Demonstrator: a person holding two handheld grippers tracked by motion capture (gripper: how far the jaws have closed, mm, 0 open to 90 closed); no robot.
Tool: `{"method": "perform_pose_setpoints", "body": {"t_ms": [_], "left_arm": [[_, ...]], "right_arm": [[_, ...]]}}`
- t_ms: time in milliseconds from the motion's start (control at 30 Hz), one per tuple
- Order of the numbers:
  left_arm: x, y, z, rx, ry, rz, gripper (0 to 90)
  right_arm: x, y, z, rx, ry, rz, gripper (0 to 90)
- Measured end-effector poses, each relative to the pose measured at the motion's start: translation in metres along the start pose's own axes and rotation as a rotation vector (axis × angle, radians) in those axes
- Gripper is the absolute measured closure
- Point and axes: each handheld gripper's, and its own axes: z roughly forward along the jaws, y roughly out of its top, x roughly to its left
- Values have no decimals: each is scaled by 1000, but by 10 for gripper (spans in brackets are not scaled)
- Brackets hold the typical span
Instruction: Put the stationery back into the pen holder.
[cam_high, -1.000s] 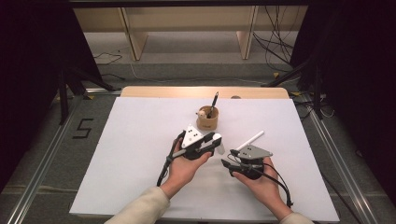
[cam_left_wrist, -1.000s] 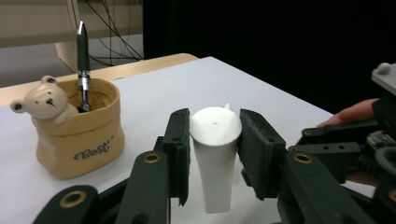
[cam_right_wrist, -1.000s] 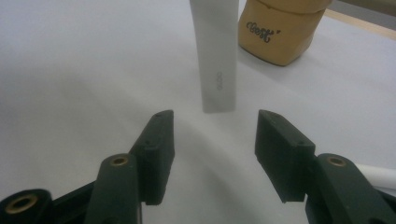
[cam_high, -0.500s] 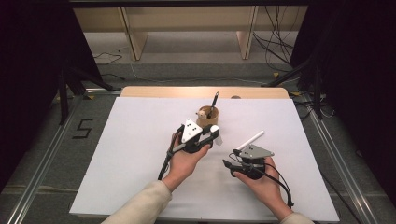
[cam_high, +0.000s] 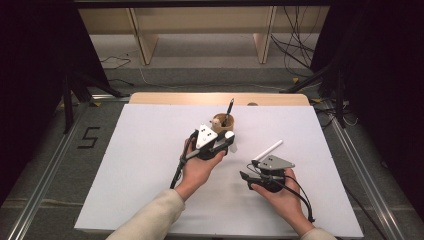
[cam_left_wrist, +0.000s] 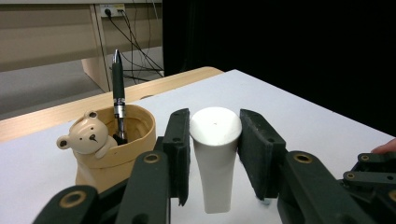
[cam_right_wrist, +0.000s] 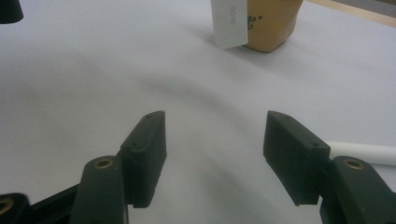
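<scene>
Left gripper (cam_left_wrist: 212, 154) carried white tube (cam_left_wrist: 215, 158) cupward, tube's base hidden

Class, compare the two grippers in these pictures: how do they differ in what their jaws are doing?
The left gripper is clamped on a white tube, while the right gripper holds nothing. The left sits beside the bear cup; the right hovers over bare table, its jaws having just been opening. Both have black jaws.
</scene>
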Motion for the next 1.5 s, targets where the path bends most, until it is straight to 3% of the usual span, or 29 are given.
{"method": "perform_pose_setpoints", "body": {"t_ms": [600,1033,1500], "left_arm": [[9,5,7,116,42,38,649],[14,16,12,136,91,42,649],[20,20,21,150,112,51,649]], "right_arm": [[-1,0,0,-2,1,4,397],[-1,0,-1,-1,0,5,393],[-1,0,-1,-3,0,6,393]]}}
